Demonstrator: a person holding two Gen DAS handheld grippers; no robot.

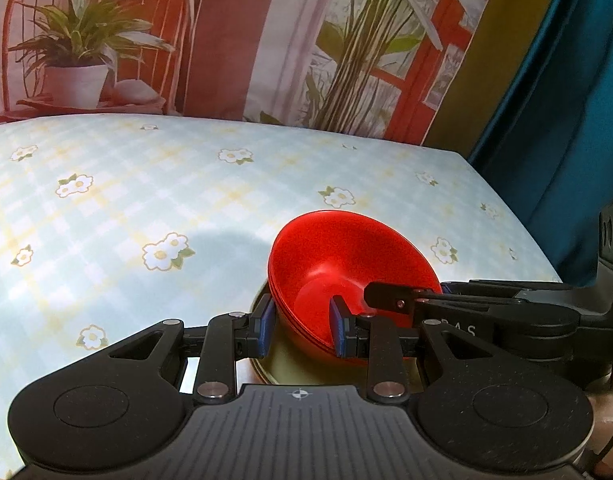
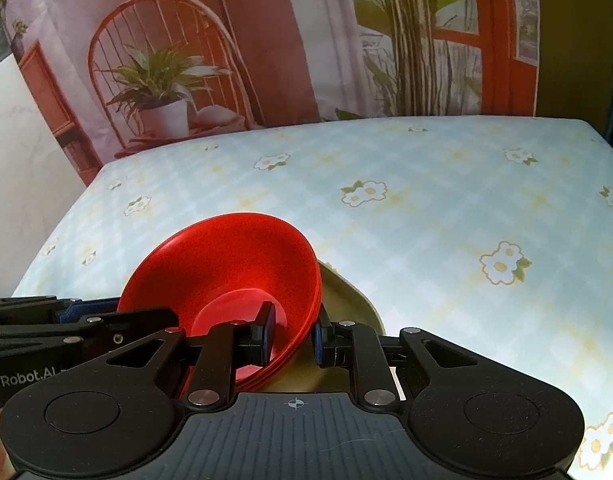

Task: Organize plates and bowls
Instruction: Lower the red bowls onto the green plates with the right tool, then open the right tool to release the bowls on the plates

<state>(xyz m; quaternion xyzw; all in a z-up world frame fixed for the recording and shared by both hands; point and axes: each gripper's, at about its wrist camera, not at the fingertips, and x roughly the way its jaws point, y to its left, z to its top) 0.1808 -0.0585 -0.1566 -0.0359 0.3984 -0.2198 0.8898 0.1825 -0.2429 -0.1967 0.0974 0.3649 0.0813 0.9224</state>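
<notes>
1. Seen from the left wrist: stack of red bowls (image 1: 338, 276) tilted on a pale olive plate (image 1: 282, 364), on the floral-check counter (image 1: 146, 200), near its front edge.
2. Left tool (image 1: 302, 330) clamped across the near wall of the bowl stack, one blue pad (image 1: 266, 326) outside the wall, the other inside the bowl.
3. Only in this view: teal curtain (image 1: 566, 120) to the right of the counter, and the right tool's fingers reaching in from the right onto the stack's rim.
4. Seen from the right wrist: same red bowls (image 2: 234, 268), several nested rims visible along the lower right edge, plate (image 2: 354, 300) showing as a pale crescent just behind and to the right.
5. Right tool (image 2: 292, 338) gripping the stack's wall, left pad (image 2: 268, 332) inside the bowl, right pad outside against the stacked rims.
6. Only in this view: white wall (image 2: 22, 152) left of the counter, and the left tool coming in from the left edge, its blue pad on the far rim.
7. Shared backdrop: printed scene of a potted plant (image 2: 158, 92) on a red chair.
8. Orientation: bowls round, no long axis; mouths tipped up and toward the cameras, far rim raised, near rim low between the pads.
</notes>
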